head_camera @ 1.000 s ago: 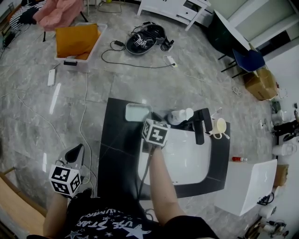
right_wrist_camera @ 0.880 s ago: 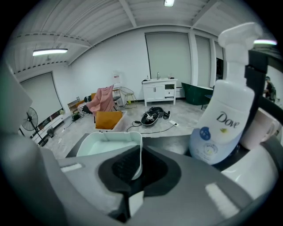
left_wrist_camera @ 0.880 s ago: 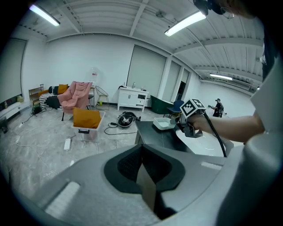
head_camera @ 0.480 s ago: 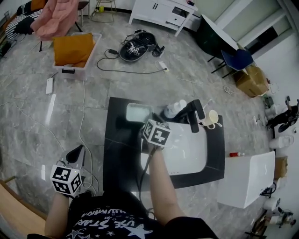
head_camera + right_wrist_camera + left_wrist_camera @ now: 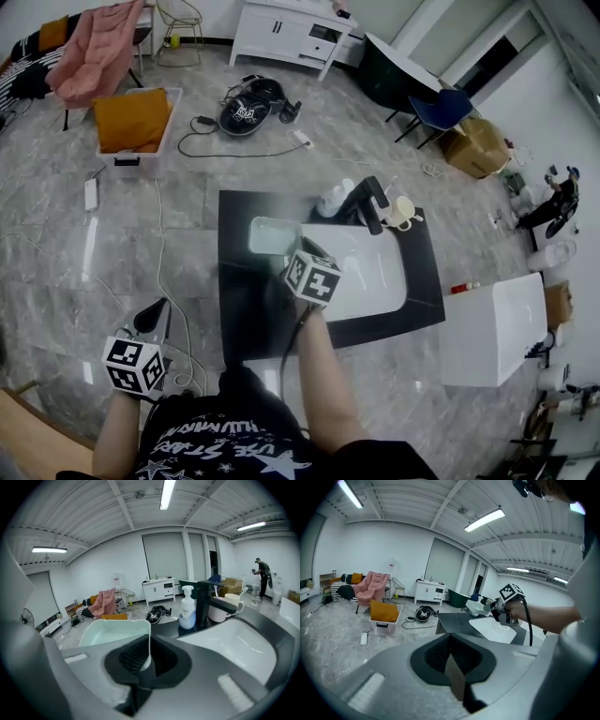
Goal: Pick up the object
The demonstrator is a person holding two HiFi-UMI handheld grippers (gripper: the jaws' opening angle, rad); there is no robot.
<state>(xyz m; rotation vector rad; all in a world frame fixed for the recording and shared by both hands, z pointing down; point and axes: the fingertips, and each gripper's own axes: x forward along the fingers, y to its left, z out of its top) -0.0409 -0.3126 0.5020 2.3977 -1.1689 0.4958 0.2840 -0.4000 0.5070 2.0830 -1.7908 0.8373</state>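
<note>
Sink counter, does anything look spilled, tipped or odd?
Nothing stands out: the soap bottle and mug stand upright by the faucet; the right hand-held gripper pinches the rim of the mint tray.

Right gripper (image 5: 147, 662): jaws closed on near right wall of pale green tray (image 5: 112, 633); thin wall edge runs upright between pads. Tray is rectangular, open-topped, nothing visible inside. Dark countertop (image 5: 165, 626) beyond tray. White sink basin (image 5: 236, 645) to right. White pump bottle (image 5: 187, 609) just left of black faucet (image 5: 209, 601), cream mug (image 5: 233, 603) just behind spout. Far back: white cabinet (image 5: 157, 590), pink cloth (image 5: 105, 603) over chair, person (image 5: 261, 576) standing at far right.
</note>
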